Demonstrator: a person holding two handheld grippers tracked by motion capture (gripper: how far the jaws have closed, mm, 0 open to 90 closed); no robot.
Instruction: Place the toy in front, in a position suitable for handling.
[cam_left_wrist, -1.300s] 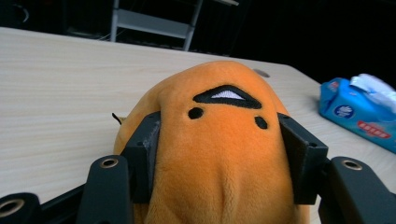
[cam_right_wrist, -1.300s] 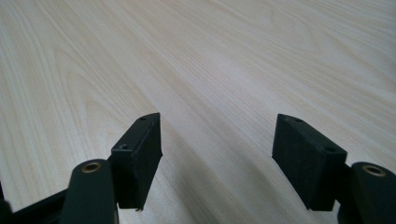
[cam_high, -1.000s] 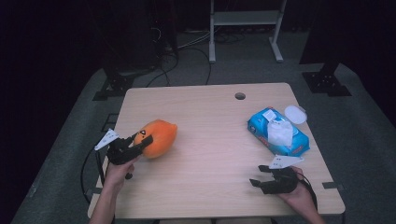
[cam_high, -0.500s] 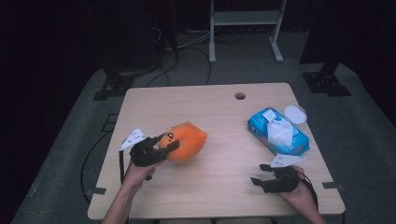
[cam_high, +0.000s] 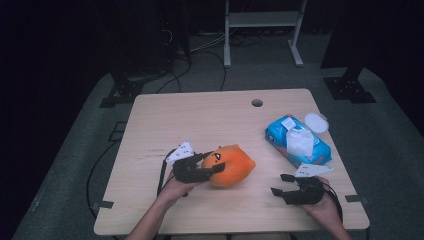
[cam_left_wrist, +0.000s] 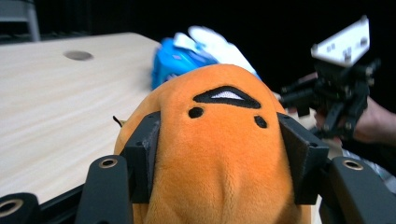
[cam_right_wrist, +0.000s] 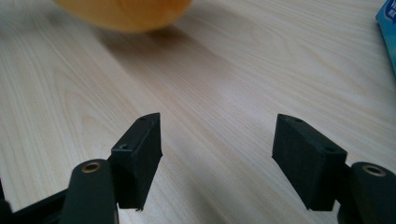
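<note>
The left gripper (cam_high: 212, 164) is clamping the orange plush toy (cam_high: 231, 166) between both pads, near the middle of the tabletop (cam_high: 200, 120) toward its front edge. The right gripper (cam_high: 280, 184) is resting near the front right corner, jaws standing apart with nothing between them.

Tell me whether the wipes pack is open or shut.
Open: the wipes pack has a white wipe sticking up from its top, its round lid flipped aside.
</note>
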